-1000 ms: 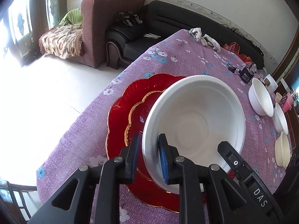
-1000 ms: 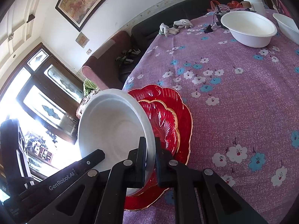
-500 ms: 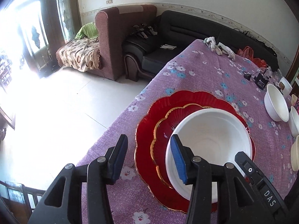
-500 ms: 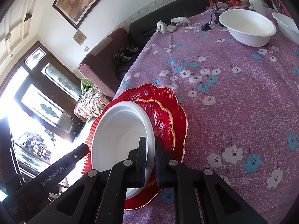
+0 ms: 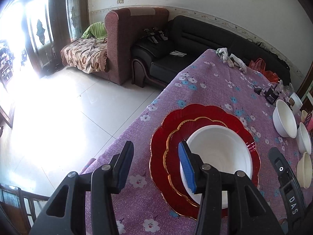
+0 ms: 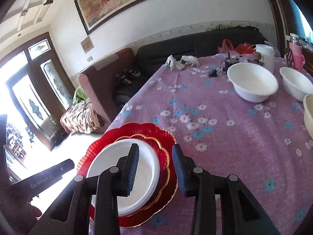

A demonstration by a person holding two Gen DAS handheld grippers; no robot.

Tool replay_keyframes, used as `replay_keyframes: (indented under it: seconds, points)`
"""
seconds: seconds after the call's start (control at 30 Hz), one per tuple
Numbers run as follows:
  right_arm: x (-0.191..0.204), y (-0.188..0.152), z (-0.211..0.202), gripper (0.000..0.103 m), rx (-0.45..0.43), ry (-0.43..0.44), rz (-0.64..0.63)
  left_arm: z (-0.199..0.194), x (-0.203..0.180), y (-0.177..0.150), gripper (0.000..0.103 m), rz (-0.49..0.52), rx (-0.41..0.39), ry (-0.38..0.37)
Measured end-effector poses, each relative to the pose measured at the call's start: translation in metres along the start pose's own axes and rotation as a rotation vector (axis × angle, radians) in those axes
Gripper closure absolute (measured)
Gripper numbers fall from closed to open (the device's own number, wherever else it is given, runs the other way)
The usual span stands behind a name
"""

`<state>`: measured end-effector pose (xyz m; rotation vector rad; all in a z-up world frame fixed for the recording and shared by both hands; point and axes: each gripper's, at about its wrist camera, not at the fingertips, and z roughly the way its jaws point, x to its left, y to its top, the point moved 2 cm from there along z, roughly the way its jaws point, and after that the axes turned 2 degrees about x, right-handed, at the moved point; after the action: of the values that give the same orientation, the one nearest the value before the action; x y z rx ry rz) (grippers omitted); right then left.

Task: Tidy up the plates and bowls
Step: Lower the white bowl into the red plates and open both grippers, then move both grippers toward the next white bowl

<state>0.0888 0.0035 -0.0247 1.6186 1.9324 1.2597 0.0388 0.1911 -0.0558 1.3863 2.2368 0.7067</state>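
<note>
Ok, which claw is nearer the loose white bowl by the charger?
Right. The right claw, over the stacked bowl, is on the loose bowl's side; the left claw sits farther off. Both jaws just opened, gripping nothing.

A: What hides the white bowl [image 5: 219,152]?
B: The left claw [image 5: 154,166] covers its near rim.
A: And the cream bowl [image 6: 309,115]?
B: Cut off by the frame's right edge.

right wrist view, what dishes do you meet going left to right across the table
red plates with a white bowl stacked on them → large white bowl → second white bowl → cream bowl at the right edge
</note>
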Motion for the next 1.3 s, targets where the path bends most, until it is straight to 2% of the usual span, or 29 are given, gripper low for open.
replay_keyframes:
  seconds: [0.23, 0.47, 0.6, 0.87, 1.07, 1.3]
  points:
    - [-0.051, 0.005, -0.026, 0.062, -0.034, -0.020, 0.103, -0.020, -0.050, -0.009, 0.055, 0.088, -0.028, -0.053]
    - [-0.120, 0.005, -0.061, 0.062, -0.080, -0.069, 0.206, -0.028, -0.121, -0.035, 0.038, 0.228, -0.019, -0.078]
    - [-0.164, 0.006, -0.082, 0.061, -0.118, -0.101, 0.271, -0.031, -0.159, -0.052, 0.034, 0.302, -0.012, -0.090]
    - [-0.230, -0.005, -0.110, 0.061, -0.152, -0.149, 0.377, -0.013, -0.214, -0.088, 0.033, 0.409, 0.071, -0.113]
    - [-0.252, -0.013, -0.112, 0.061, -0.151, -0.151, 0.419, -0.008, -0.242, -0.106, 0.033, 0.476, 0.088, -0.112]
    - [-0.247, -0.010, -0.103, 0.061, -0.104, -0.103, 0.415, 0.002, -0.257, -0.103, 0.033, 0.488, 0.117, -0.120]
